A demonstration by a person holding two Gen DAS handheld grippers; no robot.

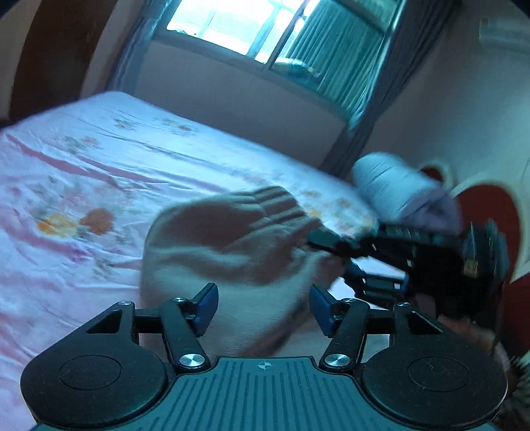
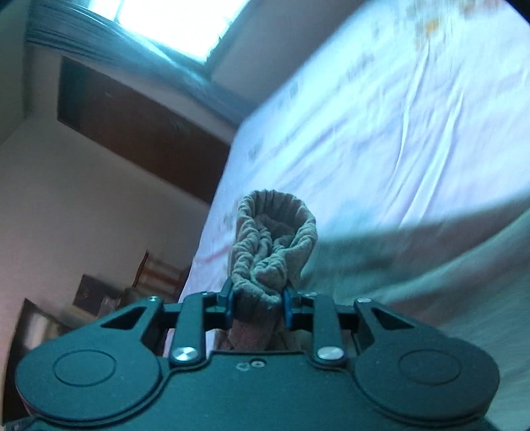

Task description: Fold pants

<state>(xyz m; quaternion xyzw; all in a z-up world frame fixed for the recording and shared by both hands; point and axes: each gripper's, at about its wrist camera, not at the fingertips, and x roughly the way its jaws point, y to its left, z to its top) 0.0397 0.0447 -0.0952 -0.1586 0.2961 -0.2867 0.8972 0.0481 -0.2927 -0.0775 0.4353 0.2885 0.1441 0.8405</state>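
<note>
The bed [image 1: 82, 159], with its floral pink sheet, fills most of both views, and a pale rolled bundle of bedding [image 1: 391, 185] sits near its far edge under the window [image 1: 232, 26]. The pants [image 1: 232, 238], a tan garment with a darker striped patch, are half lifted off the bed: part of the cloth sags in a rumpled mound in front of the left gripper, and a bunched, gathered cuff or waistband end [image 2: 275, 245] stands up from the right gripper. The right gripper [image 2: 256, 303] is pinching that gathered end, its blue pads pressed into the cloth on both sides. The left gripper [image 1: 263, 306] is spread wide with nothing between its pads, the fabric lying just beyond them. The biggest risk, as I judge it, is that the pants hang from a single hold: with only one end carried, the rest can twist or drag across the sheet and land crooked, spoiling any clean fold line. A second risk is that the right hold is on a thick wad, not a flat edge, so layers could slip out unevenly. Smaller still, the left gripper could close on a loose wrinkle or catch the bed sheet along with the pants. The blur in both views suggests quick motion, which would worsen all three.
</note>
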